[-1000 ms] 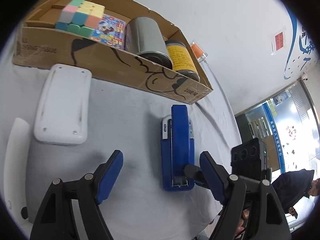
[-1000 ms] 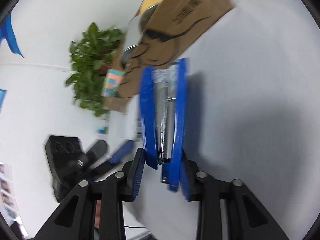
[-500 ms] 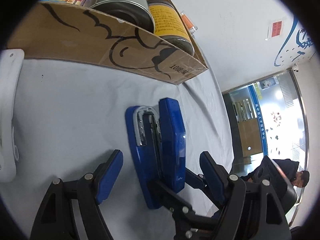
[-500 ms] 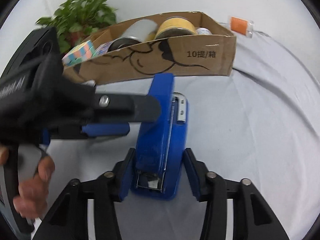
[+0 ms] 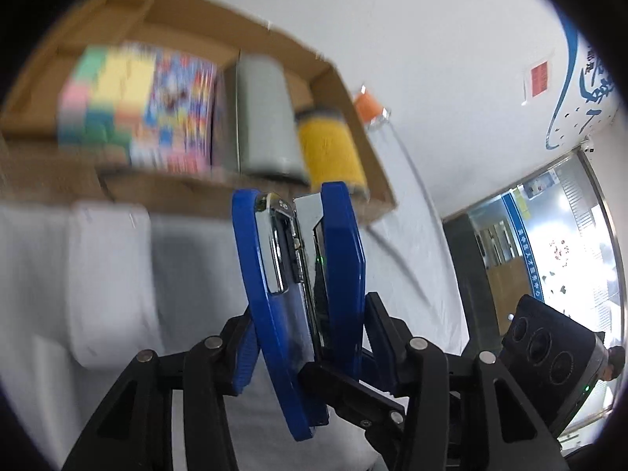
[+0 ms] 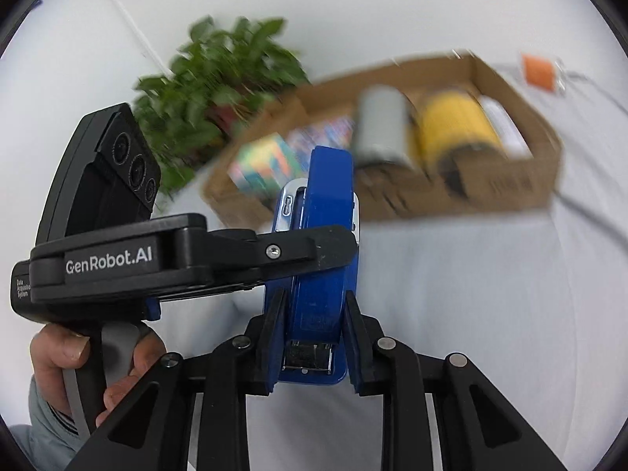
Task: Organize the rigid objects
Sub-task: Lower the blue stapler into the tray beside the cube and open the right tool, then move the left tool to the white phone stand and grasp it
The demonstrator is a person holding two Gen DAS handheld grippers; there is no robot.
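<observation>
A blue stapler (image 5: 298, 282) with a chrome top is held in the air above the white table. My left gripper (image 5: 310, 345) is shut on its two flat sides. My right gripper (image 6: 312, 337) is shut on its rear end (image 6: 314, 294), and the left gripper's finger (image 6: 274, 253) crosses in front of it. Behind stands an open cardboard box (image 5: 184, 188) with a pastel puzzle cube (image 5: 102, 98), a colourful booklet (image 5: 176, 114), a grey can (image 5: 267, 117) and a yellow can (image 5: 329, 149). The box also shows in the right wrist view (image 6: 490, 196).
A white flat plastic piece (image 5: 110, 274) lies on the table left of the stapler. A small orange item (image 5: 369, 106) sits past the box's right end. A potted plant (image 6: 219, 78) stands behind the box's left end. A cable (image 5: 416, 180) runs across the table.
The stapler has been lifted off the table toward the box. My left gripper, open around it half a second ago, has shut on it. The right gripper keeps its grip.
</observation>
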